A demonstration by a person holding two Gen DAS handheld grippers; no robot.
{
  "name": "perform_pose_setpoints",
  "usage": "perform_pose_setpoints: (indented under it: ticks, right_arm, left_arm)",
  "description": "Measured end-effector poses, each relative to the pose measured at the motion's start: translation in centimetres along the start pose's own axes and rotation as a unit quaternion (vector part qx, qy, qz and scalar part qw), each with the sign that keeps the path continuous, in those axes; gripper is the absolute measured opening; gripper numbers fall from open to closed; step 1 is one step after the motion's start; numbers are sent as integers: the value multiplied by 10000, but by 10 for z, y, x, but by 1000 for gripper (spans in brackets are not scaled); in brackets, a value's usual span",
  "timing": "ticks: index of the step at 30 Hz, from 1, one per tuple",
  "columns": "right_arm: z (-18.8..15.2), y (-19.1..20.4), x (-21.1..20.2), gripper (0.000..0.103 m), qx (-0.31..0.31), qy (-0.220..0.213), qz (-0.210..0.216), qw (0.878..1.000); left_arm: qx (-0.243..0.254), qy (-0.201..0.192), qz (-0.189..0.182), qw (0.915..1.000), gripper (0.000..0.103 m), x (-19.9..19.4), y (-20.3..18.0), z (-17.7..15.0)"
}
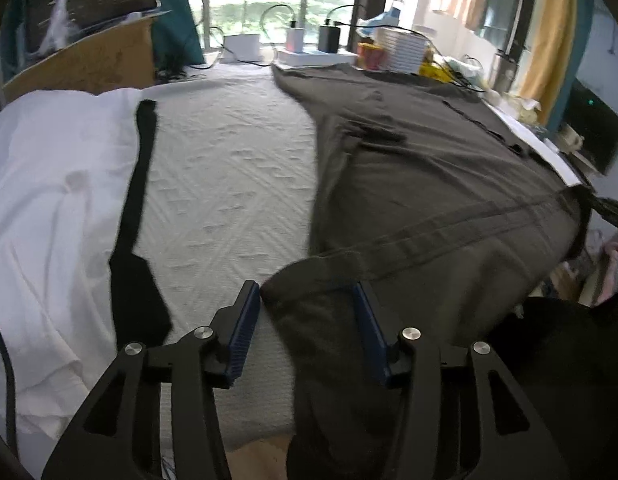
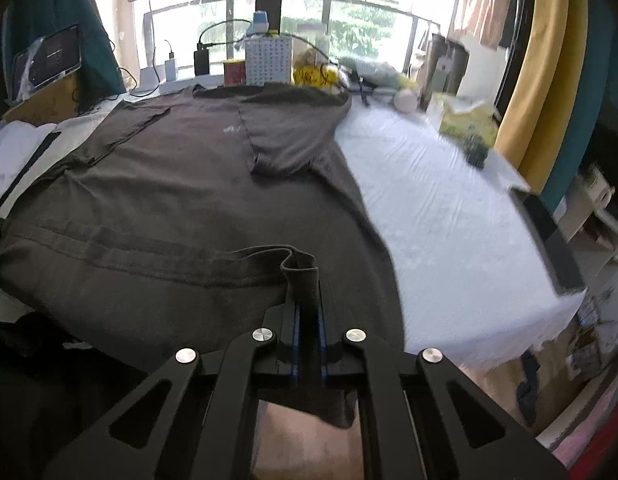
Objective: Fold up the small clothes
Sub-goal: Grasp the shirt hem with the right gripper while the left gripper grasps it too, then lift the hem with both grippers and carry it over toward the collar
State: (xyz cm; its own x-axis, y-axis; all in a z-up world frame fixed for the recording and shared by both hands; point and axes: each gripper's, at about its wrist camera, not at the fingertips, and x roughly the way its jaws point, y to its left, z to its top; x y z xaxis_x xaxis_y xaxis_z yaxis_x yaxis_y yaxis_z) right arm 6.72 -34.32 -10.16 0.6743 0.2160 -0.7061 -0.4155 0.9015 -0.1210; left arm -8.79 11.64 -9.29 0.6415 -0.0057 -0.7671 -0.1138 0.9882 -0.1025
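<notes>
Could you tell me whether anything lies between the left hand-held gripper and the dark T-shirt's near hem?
Nothing visible does. The left hand-held gripper stands open with the dark T-shirt hem bunched between its pads. The black strap lies off to the side on the white garment, clear of the approach.

Your view of the dark T-shirt (image 1: 429, 184) ends at the lower frame edge, its near hem unseen. The small pale chest print (image 2: 231, 129) is too small to read. Clutter (image 2: 589, 320) beyond the table's right edge blurs.
</notes>
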Motion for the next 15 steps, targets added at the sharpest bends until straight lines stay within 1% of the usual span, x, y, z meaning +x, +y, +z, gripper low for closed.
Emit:
perform_pose_setpoints:
  ticks: [1,2,3,4,6,9,12,15]
  right_arm:
    - [3,1,-2,6,-58,-44,-49,10000]
    - [5,2,-3,6,-82,-72,-64,9999]
    - [7,2,-4,6,-97,-100,-71,9999]
    - [9,3,-5,6,-108,-123,-56,9999]
    - [14,4,-9,6,-106,-177,72,9998]
    - [24,8,-20,6,-208,-340,93,9992]
    - [32,5,-27,6,-199,-476,45,9987]
    - [40,2,-30,6,-184,-610,26,9980]
  left_arm:
    - [20,-70,-39,10000,38,-3,-2,0]
    - [50,-111,-63,9999,15,-5,-4,1]
    - [74,-99,-22,9999,10,-7,-5,2]
    - [89,-114,-18,9999,10,-9,-5,2]
    - [166,-117,-209,9996,7,-14,-8,3]
    - [401,-247,-251,9986,7,-24,-20,9]
    - [529,-398,-221,9976,7,-33,-29,16]
    - [542,-596,-166,9966,7,-41,-31,23]
